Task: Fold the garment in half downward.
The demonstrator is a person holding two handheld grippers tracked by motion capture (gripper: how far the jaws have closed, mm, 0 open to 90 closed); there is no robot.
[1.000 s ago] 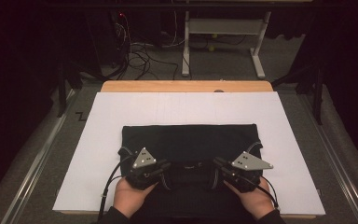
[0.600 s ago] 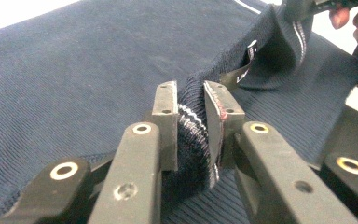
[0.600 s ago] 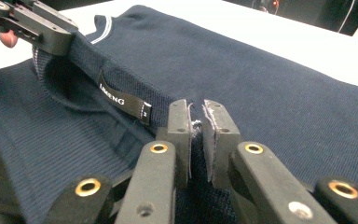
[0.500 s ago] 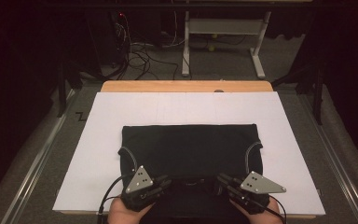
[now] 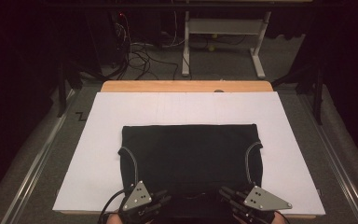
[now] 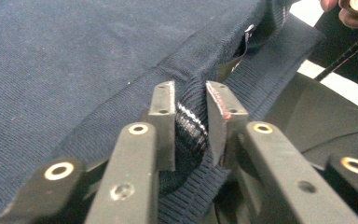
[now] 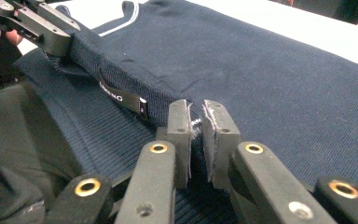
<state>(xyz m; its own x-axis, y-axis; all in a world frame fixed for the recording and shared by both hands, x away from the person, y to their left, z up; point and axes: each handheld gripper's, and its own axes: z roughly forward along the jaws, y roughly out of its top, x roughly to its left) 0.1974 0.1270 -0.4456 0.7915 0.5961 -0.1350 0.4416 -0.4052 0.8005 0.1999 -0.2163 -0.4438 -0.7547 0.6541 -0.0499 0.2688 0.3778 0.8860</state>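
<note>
Both grippers, left [image 6: 190,122] and right [image 7: 196,135], gripped the navy sweater's [image 5: 191,149] near edge, jaws clenched on knit, apparently to drag it across the bench [image 5: 98,154].

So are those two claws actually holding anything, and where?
Yes. Both pinch the dark blue sweater at its ribbed collar edge: left gripper on one side, right gripper on the other.

A white sheet [image 5: 121,140] covered a wooden table [image 5: 186,86]. Grey carpet [image 5: 42,158] lay around it, with metal rails [image 5: 349,163] along both sides. Beyond, a white desk frame [image 5: 223,42] stood on the floor beside tangled cables [image 5: 140,53]. The room behind was dark.
</note>
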